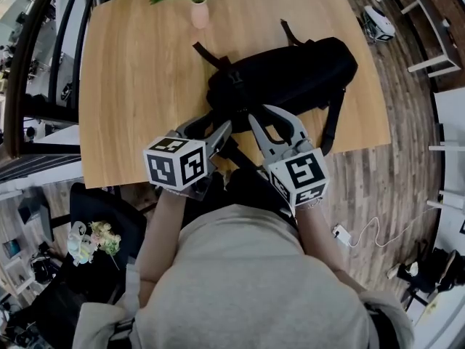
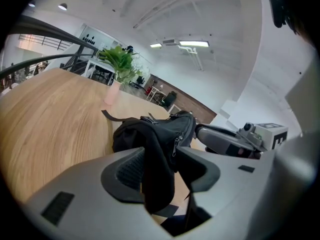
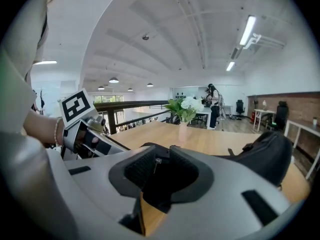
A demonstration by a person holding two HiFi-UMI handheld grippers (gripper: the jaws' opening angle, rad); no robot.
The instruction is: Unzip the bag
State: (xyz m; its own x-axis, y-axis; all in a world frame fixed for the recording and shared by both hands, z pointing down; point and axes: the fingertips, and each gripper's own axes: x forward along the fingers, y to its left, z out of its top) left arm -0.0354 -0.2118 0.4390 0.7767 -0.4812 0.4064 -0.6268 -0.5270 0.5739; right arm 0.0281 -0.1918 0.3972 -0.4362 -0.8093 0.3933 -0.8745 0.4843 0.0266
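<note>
A black bag (image 1: 290,75) lies across the wooden table (image 1: 131,86), its near end towards me. My left gripper (image 1: 214,128) is at that near end. In the left gripper view a thick fold of the bag's fabric (image 2: 157,174) fills the gap of the left gripper (image 2: 161,155), with both jaws closed against it. A metal zipper pull (image 2: 176,146) hangs just beyond it. My right gripper (image 1: 265,118) sits right beside the left one on the bag. In the right gripper view the small zipper pull (image 3: 157,162) hangs between the narrowly parted jaws of the right gripper (image 3: 161,156), close to the left pad, not visibly pinched.
A pink vase with green and white flowers (image 1: 199,13) stands at the table's far edge. The bag's straps (image 1: 334,118) trail over the table towards the right edge. A dark chair with a flower bunch (image 1: 91,242) stands at lower left. A white cable (image 1: 363,231) lies on the floor at right.
</note>
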